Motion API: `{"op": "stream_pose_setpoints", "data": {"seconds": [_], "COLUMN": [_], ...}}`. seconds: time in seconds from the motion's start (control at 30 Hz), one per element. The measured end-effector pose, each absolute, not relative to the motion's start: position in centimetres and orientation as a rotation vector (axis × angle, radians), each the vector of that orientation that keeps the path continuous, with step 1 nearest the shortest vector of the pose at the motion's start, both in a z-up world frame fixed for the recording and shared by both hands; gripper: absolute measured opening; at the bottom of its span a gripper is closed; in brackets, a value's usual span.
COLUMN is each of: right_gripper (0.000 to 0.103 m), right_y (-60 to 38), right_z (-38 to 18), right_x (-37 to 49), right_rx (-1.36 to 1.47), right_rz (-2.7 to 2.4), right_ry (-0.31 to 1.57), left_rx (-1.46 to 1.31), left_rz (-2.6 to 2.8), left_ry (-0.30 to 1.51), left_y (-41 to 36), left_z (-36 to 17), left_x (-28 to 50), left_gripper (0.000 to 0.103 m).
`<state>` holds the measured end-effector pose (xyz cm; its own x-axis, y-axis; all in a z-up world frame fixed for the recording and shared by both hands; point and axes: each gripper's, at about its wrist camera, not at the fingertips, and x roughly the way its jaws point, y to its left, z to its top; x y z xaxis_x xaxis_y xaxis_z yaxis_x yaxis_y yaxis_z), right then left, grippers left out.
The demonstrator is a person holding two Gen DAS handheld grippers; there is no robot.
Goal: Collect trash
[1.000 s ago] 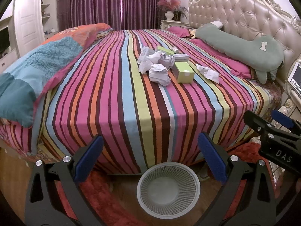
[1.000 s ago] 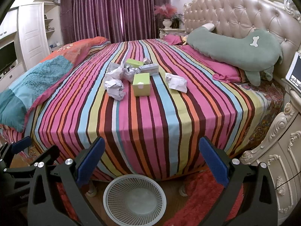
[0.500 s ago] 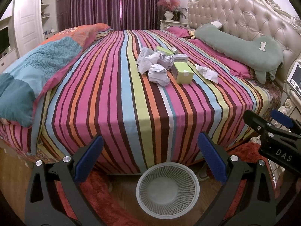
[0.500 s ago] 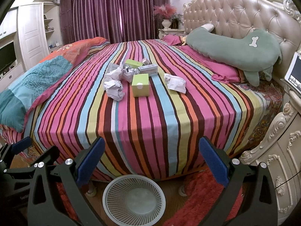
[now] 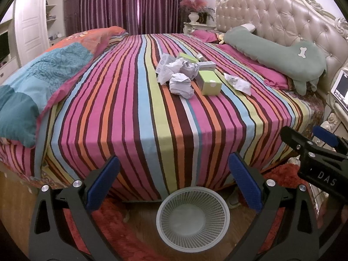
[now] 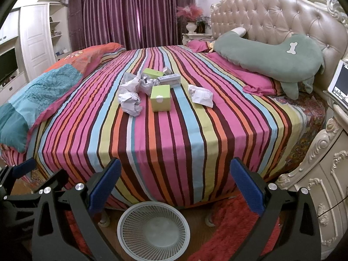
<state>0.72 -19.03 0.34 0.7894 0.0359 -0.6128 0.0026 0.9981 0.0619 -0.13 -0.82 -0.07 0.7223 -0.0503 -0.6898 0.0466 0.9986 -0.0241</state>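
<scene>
Trash lies in a heap on the striped bed (image 5: 152, 117) (image 6: 174, 130): crumpled white paper (image 5: 181, 85) (image 6: 130, 102), a light green box (image 5: 209, 82) (image 6: 161, 97), a second green box (image 6: 153, 73), a grey carton (image 6: 169, 80) and a flat white wrapper (image 5: 237, 84) (image 6: 201, 95). An empty white mesh basket (image 5: 192, 214) (image 6: 153, 228) stands on the floor at the bed's foot. My left gripper (image 5: 173, 182) and right gripper (image 6: 175, 183) are both open and empty, held low above the basket, far from the trash.
A green dog-shaped pillow (image 6: 271, 58) and pink pillows lie by the tufted headboard (image 5: 274, 19). A folded teal and orange quilt (image 5: 43, 74) covers the bed's left side. A carved nightstand (image 6: 326, 174) stands at the right. Red rug (image 6: 237, 224) covers the floor.
Both views have crept slightly toward the bed; the basket has shifted a little in the frames. Nothing was grasped.
</scene>
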Motion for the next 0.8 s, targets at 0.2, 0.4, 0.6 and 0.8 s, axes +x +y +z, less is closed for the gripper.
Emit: {"op": "stream_pose_setpoints", "data": {"seconds": [0.2, 0.4, 0.6, 0.8], "right_gripper": [0.096, 0.096, 0.096, 0.096], "right_y": [-18.9, -19.1, -19.2, -19.4], "right_z": [0.2, -0.5, -1.1, -2.0], "right_x": [0.8, 1.2, 1.5, 2.1], "right_rx": [0.063, 0.066, 0.070, 0.064], "right_rz": [0.020, 0.028, 0.037, 0.037], "right_ry": [0.671, 0.699, 0.711, 0.733], "left_rx": [-0.006, -0.013, -0.010, -0.028], "left_rz": [-0.062, -0.064, -0.066, -0.066], "left_ry": [0.784, 0.806, 0.837, 0.864], "left_y": [-0.9, -0.7, -0.5, -0.3], "left_z": [-0.8, -1.7, -2.9, -4.2], "left_x": [0.2, 0.5, 1.0, 1.7], "left_gripper": [0.097, 0.097, 0.097, 0.097]}}
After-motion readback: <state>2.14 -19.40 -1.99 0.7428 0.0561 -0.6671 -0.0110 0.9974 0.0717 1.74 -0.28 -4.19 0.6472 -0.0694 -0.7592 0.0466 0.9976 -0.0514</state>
